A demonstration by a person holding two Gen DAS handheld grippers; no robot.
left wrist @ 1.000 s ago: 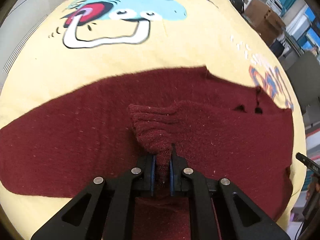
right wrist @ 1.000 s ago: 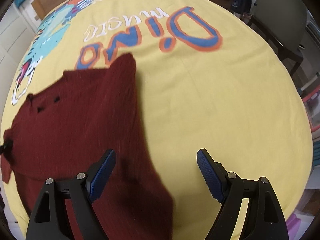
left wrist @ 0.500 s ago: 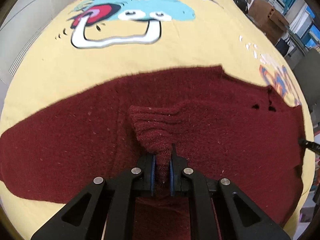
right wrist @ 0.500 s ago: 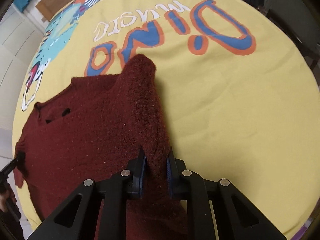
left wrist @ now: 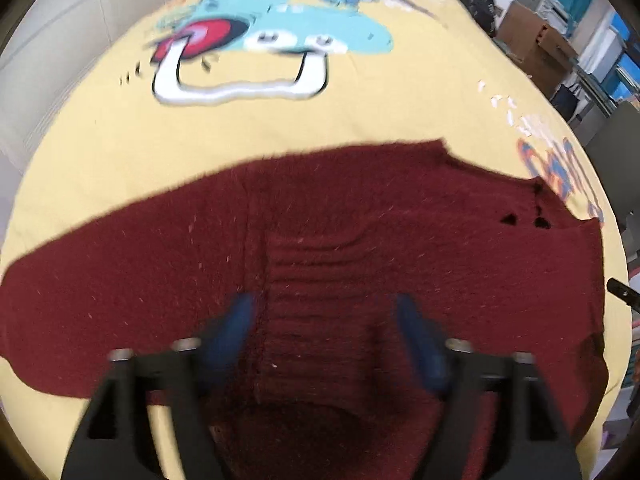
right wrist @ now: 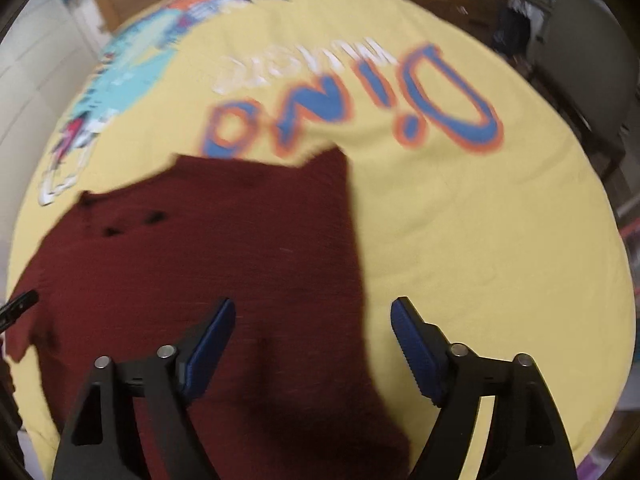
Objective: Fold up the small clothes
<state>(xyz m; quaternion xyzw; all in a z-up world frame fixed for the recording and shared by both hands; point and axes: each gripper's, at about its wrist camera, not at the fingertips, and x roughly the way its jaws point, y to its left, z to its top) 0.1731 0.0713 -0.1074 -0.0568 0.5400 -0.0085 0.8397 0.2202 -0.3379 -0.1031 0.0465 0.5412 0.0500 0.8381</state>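
A dark red knitted sweater (left wrist: pixel 360 248) lies flat on a yellow cloth with a cartoon print (left wrist: pixel 280 120). A ribbed cuff (left wrist: pixel 316 300) lies on top of the sweater's body, between the fingers of my left gripper (left wrist: pixel 324 320). That gripper's jaws are opening and stand wide, with nothing pressed between the blue pads. In the right wrist view the sweater (right wrist: pixel 224 256) fills the lower left. My right gripper (right wrist: pixel 312 320) hangs over the sweater's right edge, jaws opening wide, gripping nothing.
The yellow cloth (right wrist: pixel 480 240) covers the whole table and shows blue "Dino" lettering (right wrist: pixel 360 112). Cardboard boxes (left wrist: pixel 536 40) and shelves stand beyond the far right edge. A dark chair (right wrist: pixel 580 60) stands beyond the table. The other gripper's tip (left wrist: pixel 620 290) shows at the right edge.
My left gripper let go of the bunched cuff, which now lies flat. My right gripper shut on the sweater's edge half a second ago and has since opened and pulled back.
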